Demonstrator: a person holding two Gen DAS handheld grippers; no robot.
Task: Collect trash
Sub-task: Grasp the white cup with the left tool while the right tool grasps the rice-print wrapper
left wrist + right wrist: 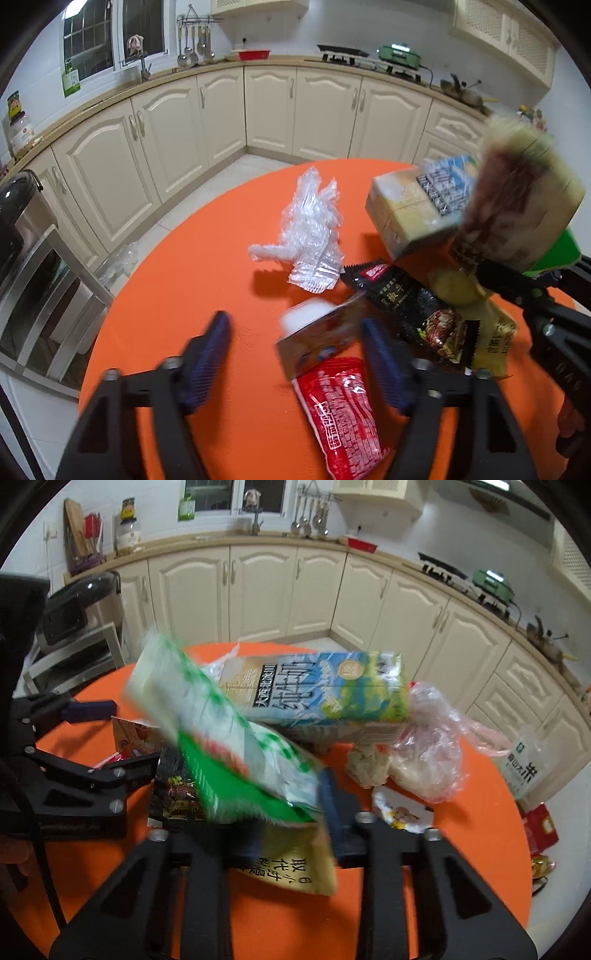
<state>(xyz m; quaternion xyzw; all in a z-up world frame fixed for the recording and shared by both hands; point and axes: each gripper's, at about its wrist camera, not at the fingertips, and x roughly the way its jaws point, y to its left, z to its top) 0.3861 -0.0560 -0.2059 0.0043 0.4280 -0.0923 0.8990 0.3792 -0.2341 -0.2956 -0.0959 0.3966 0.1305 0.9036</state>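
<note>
Trash lies on a round orange table [192, 295]. My left gripper [295, 354] is open, its blue pads either side of a small blurred carton [317, 332] and above a red packet [343, 417]. Clear crumpled plastic [310, 236], a black snack packet [406, 306] and a milk carton [417, 210] lie beyond. My right gripper [288, 812] is shut on a green-and-white snack bag [225, 738], lifted and blurred; it also shows at the right of the left wrist view [524, 199]. A yellow packet [295, 867] lies under it.
The milk carton [325, 690] lies across the table middle, with a clear bag of food [428, 753], a crumpled lump [369, 764] and a small wrapper [402, 812] beside it. Cream kitchen cabinets [177, 136] curve behind. A metal rack with an appliance [22, 236] stands left.
</note>
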